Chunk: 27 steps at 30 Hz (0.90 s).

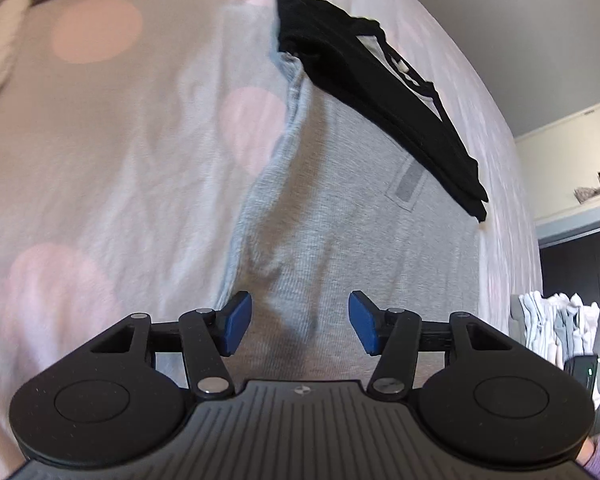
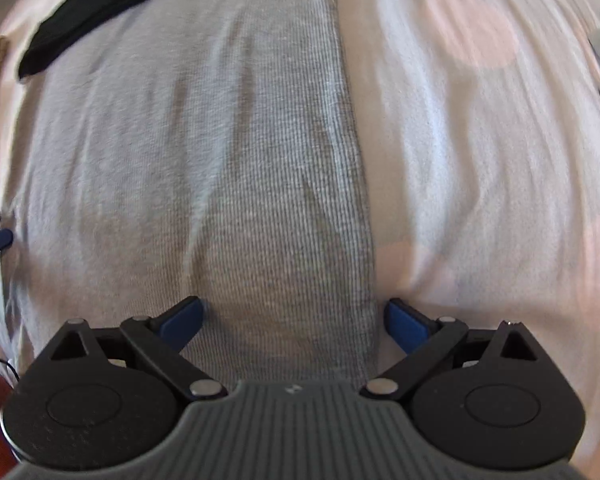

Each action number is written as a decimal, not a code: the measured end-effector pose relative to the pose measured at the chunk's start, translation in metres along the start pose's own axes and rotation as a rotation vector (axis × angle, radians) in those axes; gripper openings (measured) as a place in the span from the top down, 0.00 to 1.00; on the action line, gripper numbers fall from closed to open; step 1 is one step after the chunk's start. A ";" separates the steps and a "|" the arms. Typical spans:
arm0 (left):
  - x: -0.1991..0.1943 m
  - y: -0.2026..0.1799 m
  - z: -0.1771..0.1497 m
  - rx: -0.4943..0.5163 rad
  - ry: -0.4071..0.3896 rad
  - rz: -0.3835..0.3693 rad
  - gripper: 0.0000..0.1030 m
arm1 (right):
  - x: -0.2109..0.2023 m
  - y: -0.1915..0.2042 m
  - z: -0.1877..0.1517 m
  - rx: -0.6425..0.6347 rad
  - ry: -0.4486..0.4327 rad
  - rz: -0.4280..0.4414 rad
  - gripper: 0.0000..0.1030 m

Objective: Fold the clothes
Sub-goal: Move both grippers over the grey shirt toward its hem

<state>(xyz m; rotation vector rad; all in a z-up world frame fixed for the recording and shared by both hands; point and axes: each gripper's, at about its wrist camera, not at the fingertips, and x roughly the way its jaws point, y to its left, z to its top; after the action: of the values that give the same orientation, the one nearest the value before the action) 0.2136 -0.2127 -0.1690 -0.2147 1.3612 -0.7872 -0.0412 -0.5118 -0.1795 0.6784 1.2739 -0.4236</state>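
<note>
Both claws gape wide with nothing held: the left claw (image 1: 300, 322) over the grey garment (image 1: 340, 248) at centre frame, the right claw (image 2: 294, 326) straddling its right edge. A bite there could catch the bed sheet (image 2: 480, 160) too. Only the left view shows the folded black garment (image 1: 380, 92) lying over the grey one's far end, upper right.

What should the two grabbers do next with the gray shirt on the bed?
Probably lower and pinch the gray shirt's near edge. Both the left gripper and the right gripper are open and hold nothing, right above the shirt. It lies spread flat on the dotted sheet, with the folded black shirt resting on its far end.
</note>
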 end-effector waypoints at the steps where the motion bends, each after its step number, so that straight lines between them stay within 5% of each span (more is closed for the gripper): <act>1: -0.003 -0.001 -0.001 0.005 -0.006 0.021 0.50 | -0.004 -0.007 -0.004 0.008 -0.023 0.033 0.06; 11: -0.016 -0.025 -0.018 0.044 0.026 0.252 0.50 | -0.022 -0.081 -0.035 0.216 -0.179 0.381 0.36; 20: -0.030 -0.041 -0.042 0.064 0.091 0.464 0.49 | -0.021 -0.084 -0.048 0.141 -0.181 0.429 0.38; 27: -0.039 -0.062 -0.061 0.324 0.084 0.379 0.49 | -0.025 -0.086 -0.045 0.168 -0.252 0.440 0.45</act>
<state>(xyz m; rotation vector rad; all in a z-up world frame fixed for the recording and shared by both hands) 0.1333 -0.2163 -0.1173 0.3260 1.2799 -0.6876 -0.1355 -0.5465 -0.1813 0.9887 0.8261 -0.2433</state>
